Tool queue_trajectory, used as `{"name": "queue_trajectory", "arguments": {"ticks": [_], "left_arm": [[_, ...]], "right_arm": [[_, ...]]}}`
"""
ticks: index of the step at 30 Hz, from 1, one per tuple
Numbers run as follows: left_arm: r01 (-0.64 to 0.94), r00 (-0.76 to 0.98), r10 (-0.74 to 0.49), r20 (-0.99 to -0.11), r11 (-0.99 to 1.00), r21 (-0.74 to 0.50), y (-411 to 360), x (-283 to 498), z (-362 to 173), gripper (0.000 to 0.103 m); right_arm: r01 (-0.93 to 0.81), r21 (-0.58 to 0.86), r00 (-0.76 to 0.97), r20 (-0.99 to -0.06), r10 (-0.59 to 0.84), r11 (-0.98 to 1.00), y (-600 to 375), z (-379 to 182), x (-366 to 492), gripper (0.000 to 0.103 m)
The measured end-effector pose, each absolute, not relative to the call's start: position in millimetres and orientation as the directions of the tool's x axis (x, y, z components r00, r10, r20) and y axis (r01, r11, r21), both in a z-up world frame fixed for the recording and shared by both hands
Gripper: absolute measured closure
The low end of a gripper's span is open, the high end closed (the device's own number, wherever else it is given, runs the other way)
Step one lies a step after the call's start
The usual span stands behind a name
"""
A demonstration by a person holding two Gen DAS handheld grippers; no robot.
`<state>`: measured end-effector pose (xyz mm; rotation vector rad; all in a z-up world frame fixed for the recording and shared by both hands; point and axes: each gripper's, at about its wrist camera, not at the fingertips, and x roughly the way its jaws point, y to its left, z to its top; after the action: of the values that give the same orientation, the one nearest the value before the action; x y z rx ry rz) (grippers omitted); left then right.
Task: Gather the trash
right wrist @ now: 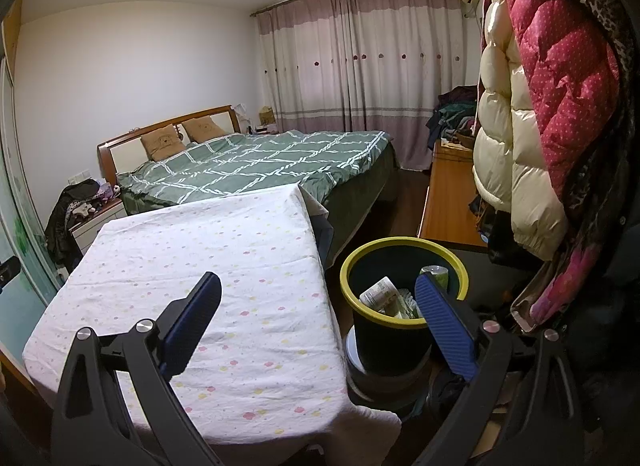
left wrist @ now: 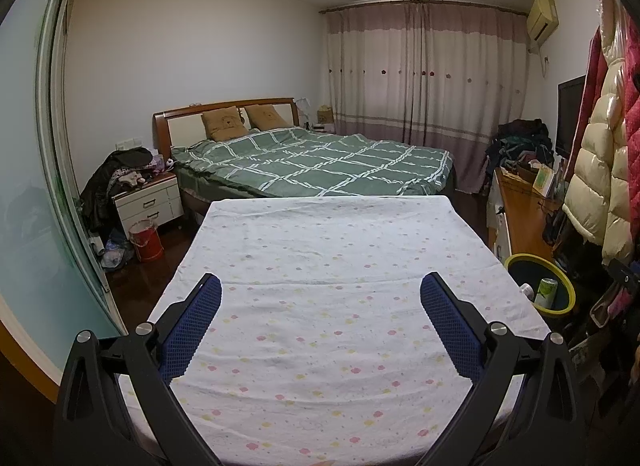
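A black trash bin with a yellow rim (right wrist: pixel 362 258) stands to the right of the table; it also shows in the left wrist view (left wrist: pixel 570 290). Inside it lie a green can (right wrist: pixel 438 272), a white bottle (right wrist: pixel 378 290) and crumpled wrappers. The table under a white flowered cloth (left wrist: pixel 320 266) carries nothing I can see; it also shows in the right wrist view (right wrist: pixel 200 266). My left gripper (left wrist: pixel 320 294) is open and empty over the table. My right gripper (right wrist: pixel 318 294) is open and empty, over the table's right edge and the bin.
A bed with a green checked quilt (left wrist: pixel 312 161) stands behind the table. A nightstand piled with clothes (left wrist: pixel 148 197) and a red bucket (left wrist: pixel 146 240) are at left. Hanging puffer coats (right wrist: pixel 532 105) and a wooden sideboard (right wrist: pixel 448 201) crowd the right.
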<state>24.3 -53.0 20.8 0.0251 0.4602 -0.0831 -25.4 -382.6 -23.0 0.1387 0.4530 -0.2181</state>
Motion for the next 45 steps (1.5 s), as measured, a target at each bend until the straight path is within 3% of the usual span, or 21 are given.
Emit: {"name": "queue_trajectory", "arguments": {"ticks": [45], "left_arm": [[0.111, 0.873, -0.101, -0.478, 0.994, -0.007, -56, 38, 11, 0.005]], "right_arm": [[0.238, 0.086, 0.867, -0.468, -0.172, 0.967, -378, -29, -16, 0.01]]}}
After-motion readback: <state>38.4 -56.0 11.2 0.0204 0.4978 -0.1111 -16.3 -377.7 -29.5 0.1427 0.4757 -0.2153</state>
